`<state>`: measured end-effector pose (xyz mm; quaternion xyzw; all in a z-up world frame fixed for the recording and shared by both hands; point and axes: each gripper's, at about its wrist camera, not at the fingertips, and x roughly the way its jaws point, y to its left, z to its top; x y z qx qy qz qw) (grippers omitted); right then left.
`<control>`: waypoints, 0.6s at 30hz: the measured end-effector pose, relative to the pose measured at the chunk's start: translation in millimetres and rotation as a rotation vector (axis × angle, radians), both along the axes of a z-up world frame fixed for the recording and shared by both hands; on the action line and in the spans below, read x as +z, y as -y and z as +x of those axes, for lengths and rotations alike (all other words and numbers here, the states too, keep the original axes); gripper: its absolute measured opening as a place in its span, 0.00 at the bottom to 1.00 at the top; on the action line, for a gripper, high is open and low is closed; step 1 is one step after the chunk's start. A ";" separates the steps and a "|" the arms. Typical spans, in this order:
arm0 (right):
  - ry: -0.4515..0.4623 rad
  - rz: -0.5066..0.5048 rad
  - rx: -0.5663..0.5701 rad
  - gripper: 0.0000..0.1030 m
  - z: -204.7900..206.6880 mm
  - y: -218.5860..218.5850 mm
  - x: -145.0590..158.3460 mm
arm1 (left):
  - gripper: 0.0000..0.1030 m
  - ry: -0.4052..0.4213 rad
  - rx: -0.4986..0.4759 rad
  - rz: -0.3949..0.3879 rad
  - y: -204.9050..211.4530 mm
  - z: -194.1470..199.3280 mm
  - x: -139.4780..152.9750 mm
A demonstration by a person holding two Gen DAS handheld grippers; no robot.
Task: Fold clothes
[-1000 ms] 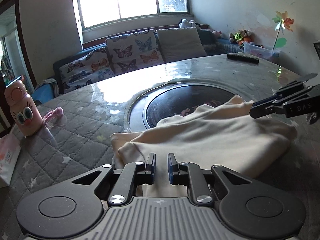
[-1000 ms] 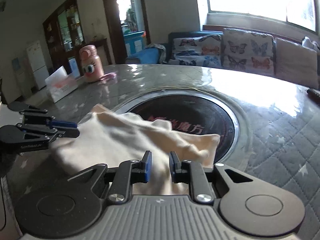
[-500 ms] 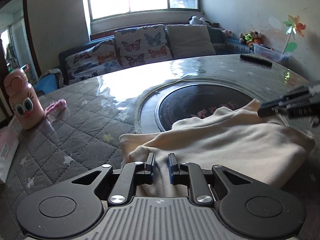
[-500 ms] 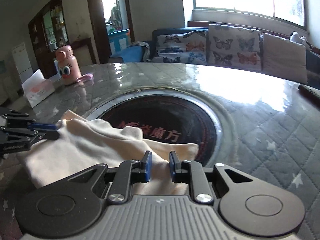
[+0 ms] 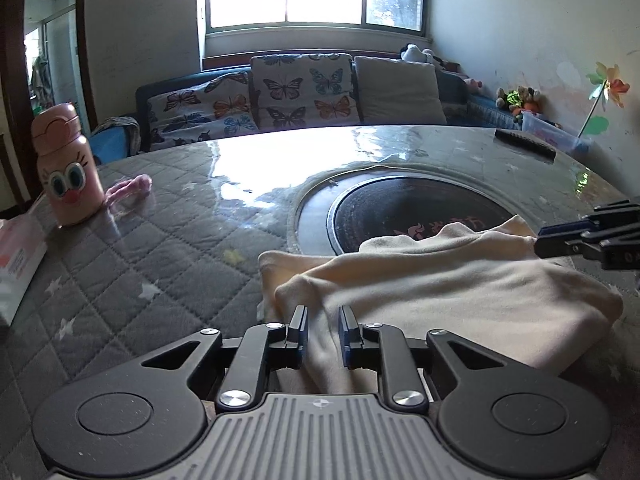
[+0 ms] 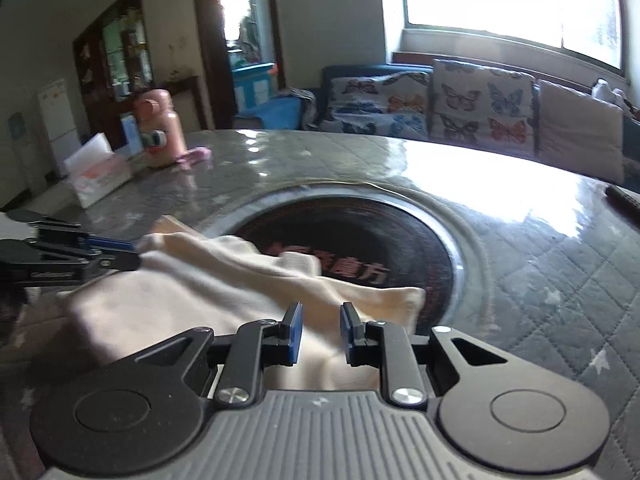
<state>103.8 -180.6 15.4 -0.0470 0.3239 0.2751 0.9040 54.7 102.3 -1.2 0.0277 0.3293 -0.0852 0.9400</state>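
A cream garment lies folded on the quilted round table, its far edge over the dark round inset. My left gripper is at the garment's near left corner, and a ridge of cloth is pinched between its pads. The right wrist view shows that same gripper at the garment's left end. My right gripper sits on the right end with cloth filling the gap between its pads, and its jaws are opening slightly. In the left wrist view its tips touch the garment's far right edge.
A pink bottle and a small pink item stand at the table's left. A tissue box sits beside them. A black remote lies at the far right edge. A sofa with butterfly cushions stands behind the table.
The left wrist view has rolled until the table sits level. The garment has sunk a little flatter onto the table. Both grippers have stayed at its two ends.
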 end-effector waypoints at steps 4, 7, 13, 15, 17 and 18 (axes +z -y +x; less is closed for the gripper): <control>0.007 -0.004 0.079 0.26 -19.6 -14.1 1.3 | 0.19 -0.003 0.010 0.001 -2.4 -10.2 -0.2; 0.016 -0.060 0.113 0.27 -28.1 -25.8 -7.4 | 0.19 -0.004 0.024 -0.001 -4.3 -17.8 -0.2; 0.043 -0.051 0.114 0.27 -36.7 -28.9 -1.3 | 0.19 0.016 0.046 -0.046 -9.5 -41.8 10.2; 0.042 -0.046 0.128 0.28 -39.8 -30.8 -0.5 | 0.20 0.023 0.041 -0.059 -8.1 -46.9 11.5; 0.027 -0.050 0.139 0.28 -41.2 -33.4 -5.4 | 0.20 0.020 0.035 -0.055 -5.4 -51.3 9.0; 0.019 -0.052 0.143 0.29 -41.9 -34.7 -7.9 | 0.20 0.014 0.036 -0.044 -4.3 -52.6 6.2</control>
